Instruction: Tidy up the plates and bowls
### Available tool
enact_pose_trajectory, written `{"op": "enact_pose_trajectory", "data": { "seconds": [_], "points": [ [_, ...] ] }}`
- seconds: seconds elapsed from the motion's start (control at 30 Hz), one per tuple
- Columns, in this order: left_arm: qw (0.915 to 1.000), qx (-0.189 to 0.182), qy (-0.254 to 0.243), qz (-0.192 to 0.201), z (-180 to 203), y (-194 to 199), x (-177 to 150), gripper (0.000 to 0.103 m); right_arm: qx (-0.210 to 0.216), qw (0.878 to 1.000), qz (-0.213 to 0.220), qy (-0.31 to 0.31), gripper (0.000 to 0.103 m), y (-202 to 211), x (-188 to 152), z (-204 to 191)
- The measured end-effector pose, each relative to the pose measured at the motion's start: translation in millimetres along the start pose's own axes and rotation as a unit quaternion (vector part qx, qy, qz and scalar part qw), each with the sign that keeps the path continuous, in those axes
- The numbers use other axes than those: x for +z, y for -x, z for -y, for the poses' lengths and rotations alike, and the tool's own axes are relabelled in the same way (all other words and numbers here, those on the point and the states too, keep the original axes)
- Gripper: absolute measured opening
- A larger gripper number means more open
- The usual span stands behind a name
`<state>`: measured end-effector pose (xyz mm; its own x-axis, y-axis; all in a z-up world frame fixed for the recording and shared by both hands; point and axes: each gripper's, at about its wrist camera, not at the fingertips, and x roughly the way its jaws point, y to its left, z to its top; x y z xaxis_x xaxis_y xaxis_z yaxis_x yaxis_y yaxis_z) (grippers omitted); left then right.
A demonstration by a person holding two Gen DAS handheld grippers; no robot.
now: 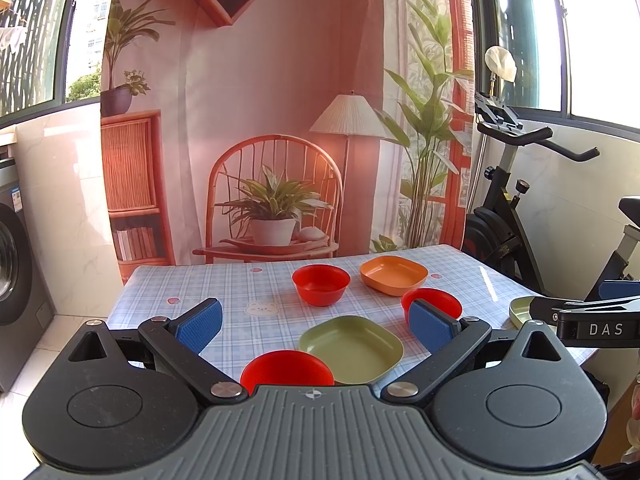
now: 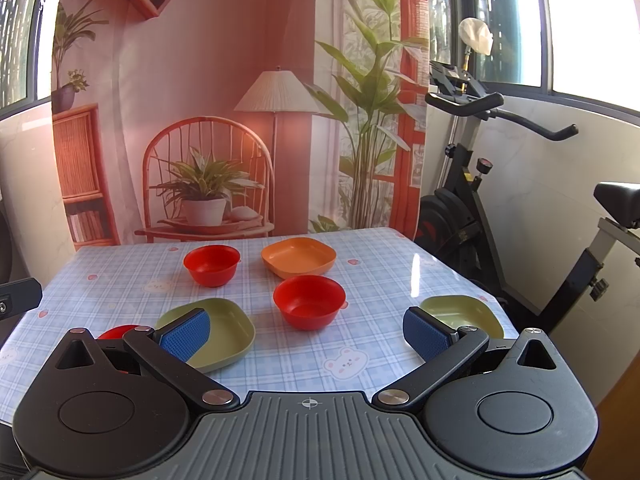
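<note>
A home balcony: washing machine (image 1: 12, 264), exercise bike (image 2: 500, 184), checked-cloth table (image 2: 380, 276).

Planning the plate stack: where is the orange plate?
In the right wrist view the orange plate sits at the table's far side, right of the far red bowl and behind the middle red bowl.

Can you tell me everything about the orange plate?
The orange plate is a shallow dish, square with rounded corners and a raised rim, and it looks like smooth matte plastic. It is empty and sits flat and upright on the checked tablecloth near the far edge of the table, in front of the printed backdrop. A red bowl stands to its left and another red bowl stands nearer the camera; neither touches it. No gripper is near it.
</note>
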<state>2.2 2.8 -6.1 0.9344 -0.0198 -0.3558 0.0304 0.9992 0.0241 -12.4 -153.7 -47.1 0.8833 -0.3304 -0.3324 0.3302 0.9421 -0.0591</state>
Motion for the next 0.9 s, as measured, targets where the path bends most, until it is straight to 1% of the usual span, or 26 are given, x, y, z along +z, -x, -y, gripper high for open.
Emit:
{"op": "enact_pose_trajectory", "data": {
  "seconds": [0.83,0.9],
  "points": [
    [1.0,0.003,0.001,-0.005,-2.2,-1.4,-3.4,0.101,0.001,1.0,-0.002,-0.002,0.103,-1.3,2.7,-0.6],
    [1.0,0.007,0.0,-0.006,-2.5,-1.8,-3.3,0.101,0.009,1.0,0.001,-0.002,0.103,-2.3,2.7,-0.9]
  ]
}}
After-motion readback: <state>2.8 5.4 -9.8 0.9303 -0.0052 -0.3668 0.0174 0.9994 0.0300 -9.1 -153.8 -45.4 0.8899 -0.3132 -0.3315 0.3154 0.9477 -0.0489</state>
